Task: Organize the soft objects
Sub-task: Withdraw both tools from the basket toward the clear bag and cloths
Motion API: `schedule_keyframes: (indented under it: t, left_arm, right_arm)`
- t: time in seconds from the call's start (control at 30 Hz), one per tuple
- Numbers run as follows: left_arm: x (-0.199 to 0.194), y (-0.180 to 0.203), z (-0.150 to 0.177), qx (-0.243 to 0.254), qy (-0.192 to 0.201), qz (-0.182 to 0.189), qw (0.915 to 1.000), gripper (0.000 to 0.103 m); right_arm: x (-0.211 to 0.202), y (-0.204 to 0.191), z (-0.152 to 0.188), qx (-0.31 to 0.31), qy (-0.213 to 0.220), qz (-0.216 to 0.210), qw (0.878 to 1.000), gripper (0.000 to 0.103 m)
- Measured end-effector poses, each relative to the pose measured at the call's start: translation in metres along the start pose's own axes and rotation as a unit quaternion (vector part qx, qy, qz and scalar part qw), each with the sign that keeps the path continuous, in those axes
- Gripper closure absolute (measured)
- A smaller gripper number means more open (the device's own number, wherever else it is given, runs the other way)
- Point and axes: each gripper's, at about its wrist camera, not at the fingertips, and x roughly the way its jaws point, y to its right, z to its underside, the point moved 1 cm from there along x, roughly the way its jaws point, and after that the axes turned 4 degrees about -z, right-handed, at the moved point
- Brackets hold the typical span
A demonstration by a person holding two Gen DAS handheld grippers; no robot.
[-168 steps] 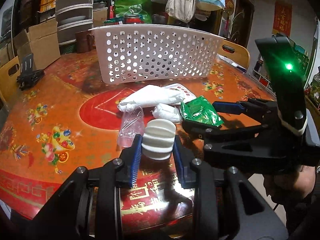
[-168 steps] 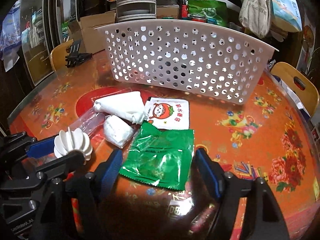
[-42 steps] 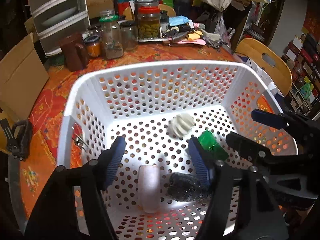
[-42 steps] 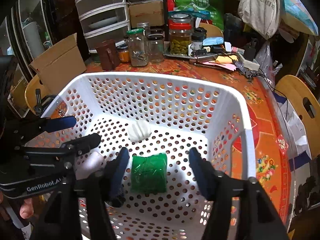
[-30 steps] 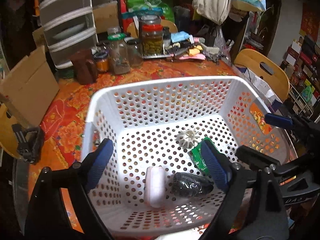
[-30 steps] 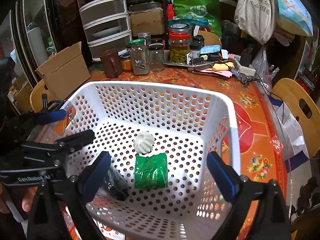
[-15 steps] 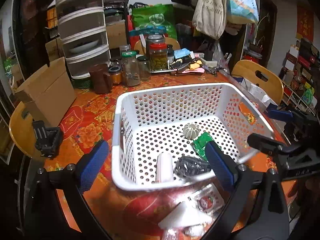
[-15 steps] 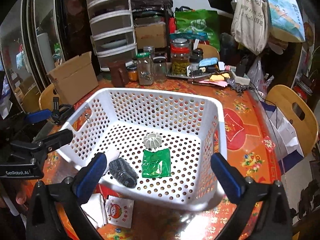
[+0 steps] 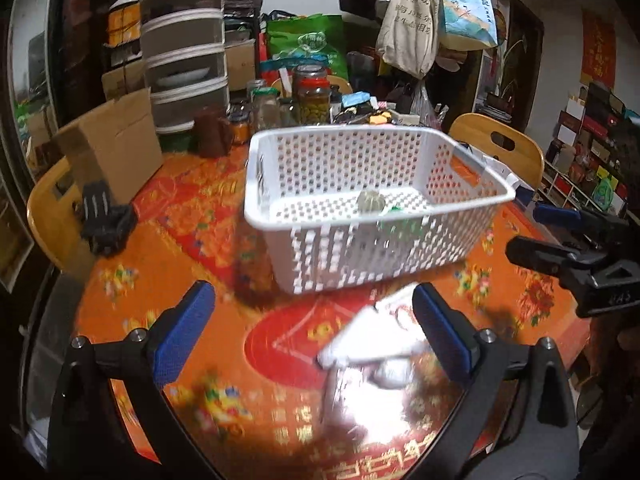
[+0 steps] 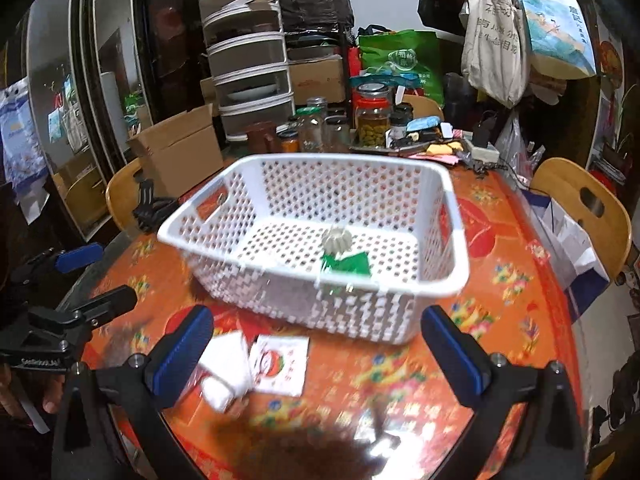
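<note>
A white perforated basket [image 9: 372, 136] [image 10: 460, 248] stands on the red patterned table. Inside it lie a white ribbed ball [image 9: 371, 201] [image 10: 337, 240] and a green packet [image 9: 400, 224] [image 10: 347, 263]. In front of the basket lie a white folded cloth [image 9: 372, 340] [image 10: 226, 356], a white roll [image 10: 218, 394] and a white packet with a red cartoon print [image 10: 282, 364]. My left gripper [image 9: 316, 336] is open and empty, above the cloth. My right gripper [image 10: 320, 354] is open and empty, above the printed packet; it also shows in the left wrist view [image 9: 560, 236].
Glass jars [image 10: 372, 116], a cardboard box [image 10: 180, 148] and plastic drawers [image 10: 250, 68] crowd the table's far side. A black clamp [image 9: 106, 220] lies at the left. Wooden chairs [image 10: 584, 200] stand around the table. Bags [image 10: 496, 40] hang behind.
Both grippers have pulled back and down from over the basket to the near table side. The ball and green packet stay in the basket. The cloth and packets now sit between the fingers.
</note>
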Motion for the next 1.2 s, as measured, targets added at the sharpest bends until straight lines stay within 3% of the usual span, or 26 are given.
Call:
schedule_keyframes:
  t: [0.23,0.4,0.57,0.73,1.2]
  left_arm:
    - [0.011,-0.003,0.060,-0.005,-0.028,0.000,0.9996,0.005]
    - [0.017,0.000,0.090,0.003,-0.031,0.005,0.9995,0.005]
    - [0.032,0.001,0.105,0.004,-0.045,0.013,0.9989,0.005]
    - [0.044,0.003,0.111,0.007,-0.053,0.010,0.9985,0.006]
    - [0.051,-0.009,0.123,0.010,-0.051,0.002,0.9987,0.006]
  right_arm:
    - [0.016,-0.023,0.064,0.012,-0.021,-0.029,0.999,0.000]
    - [0.023,-0.033,0.090,0.027,-0.022,-0.055,0.998,0.002]
    - [0.036,-0.045,0.099,0.028,-0.027,-0.068,0.997,0.012]
    - [0.052,-0.054,0.102,0.031,-0.043,-0.083,0.995,0.029]
    - [0.081,-0.070,0.099,0.030,-0.068,-0.109,0.991,0.045]
